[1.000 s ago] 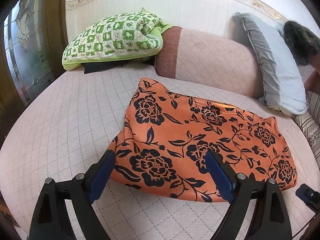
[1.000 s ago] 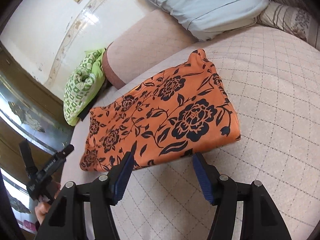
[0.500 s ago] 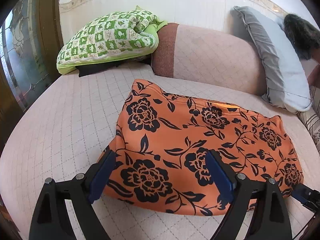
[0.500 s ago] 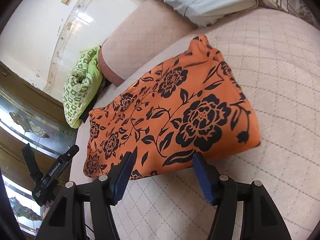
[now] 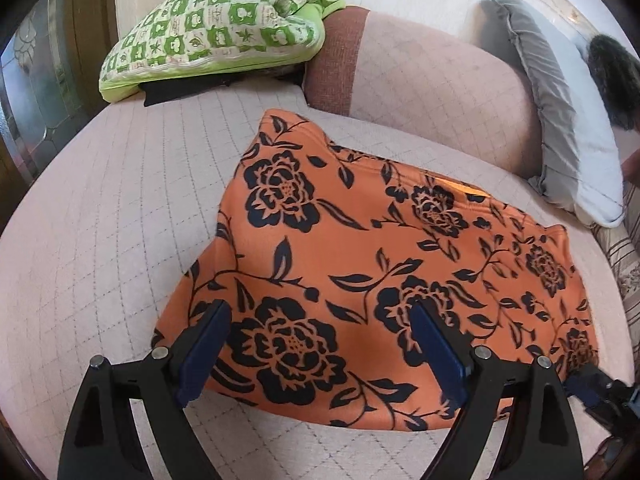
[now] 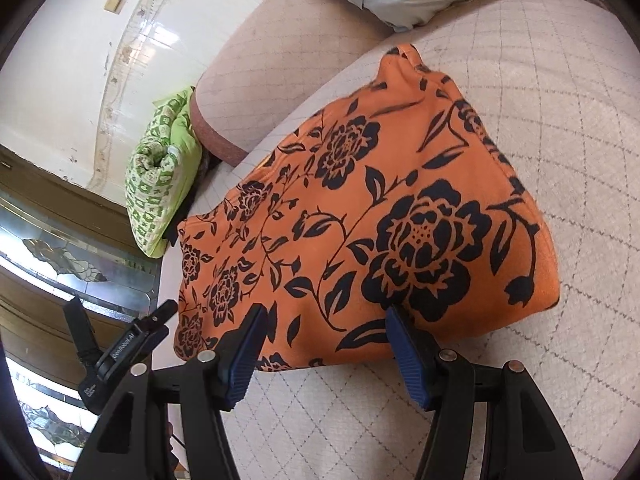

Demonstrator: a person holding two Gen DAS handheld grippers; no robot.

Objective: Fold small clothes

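Left wrist view: orange floral garment (image 5: 380,248) spread flat on the quilted pink bed cover (image 5: 100,220), filling the centre and running out toward 4 o'clock, near hem lying just ahead of the left gripper (image 5: 320,344). Jaws released and standing wide, blue pads hanging over the cloth near its 7 o'clock corner, nothing pinched between them. Green checked quilt (image 5: 216,28) bundled at 11 o'clock, pink bolster (image 5: 432,92) at 1 o'clock, grey pillow (image 5: 568,148) at 2 o'clock, all well apart from the garment. Tip of the other tool peeking in at 4 o'clock. Right wrist view: same garment (image 6: 380,216) stretching from centre toward 9 o'clock, its rounded near corner at 3 o'clock, hem just beneath the right gripper (image 6: 324,344). Jaws parted, narrower than the left pair, empty, pads poised at the hem without clamping. Left tool (image 6: 120,352) visible at 8 o'clock beside the far end of the hem. Judged step: approach for the first fold, both tools lined up along the near edge, no grasp made yet. Next move likely calls for lowering each pair onto a hem corner, closing on the full thickness of cloth, then lifting together and carrying the edge over toward 12 o'clock. Worth watching: snagging the bed cover along with the cloth.
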